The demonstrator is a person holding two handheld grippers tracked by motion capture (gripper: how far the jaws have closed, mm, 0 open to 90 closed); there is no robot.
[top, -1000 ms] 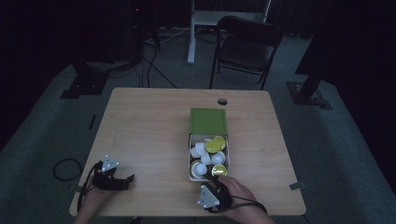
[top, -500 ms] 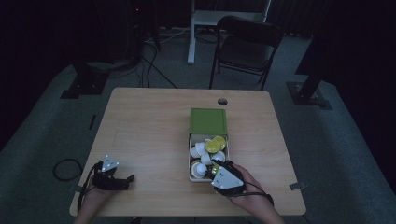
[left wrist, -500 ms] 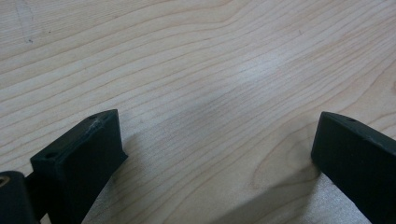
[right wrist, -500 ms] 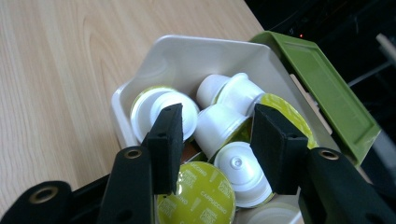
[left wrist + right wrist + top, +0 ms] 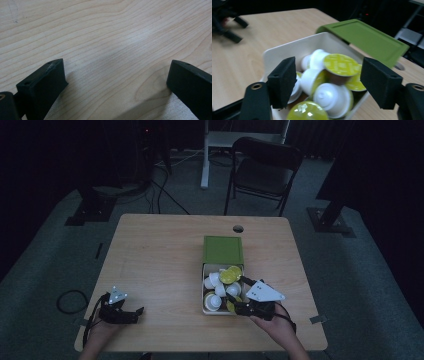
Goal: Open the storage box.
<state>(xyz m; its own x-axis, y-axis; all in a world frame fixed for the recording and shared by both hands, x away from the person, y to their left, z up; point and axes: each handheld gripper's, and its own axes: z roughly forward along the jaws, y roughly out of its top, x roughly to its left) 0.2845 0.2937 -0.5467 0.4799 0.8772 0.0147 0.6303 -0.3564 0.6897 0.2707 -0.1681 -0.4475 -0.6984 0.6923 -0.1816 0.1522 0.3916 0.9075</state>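
A cream box (image 5: 206,310) with an open green lid (image 5: 223,250) sits on the wooden table and holds several white capsules with yellow-green foil tops (image 5: 230,274). My right gripper (image 5: 241,309) hovers at the box's near right corner, open, its jaws spread wide with nothing between them. In the right gripper view the capsules (image 5: 332,85) lie in the box (image 5: 294,48) just beyond the jaws, under the raised lid (image 5: 364,38). My left gripper (image 5: 131,314) rests open at the table's near left, low over bare wood (image 5: 110,50).
A round cable hole (image 5: 238,228) lies in the table behind the box. A dark chair (image 5: 265,170) and stand bases (image 5: 330,220) sit on the floor beyond the table. The left gripper (image 5: 229,22) appears far off in the right gripper view.
My right gripper has moved from the table's near edge forward and right, up to the box's near right corner. The left gripper has stayed still.
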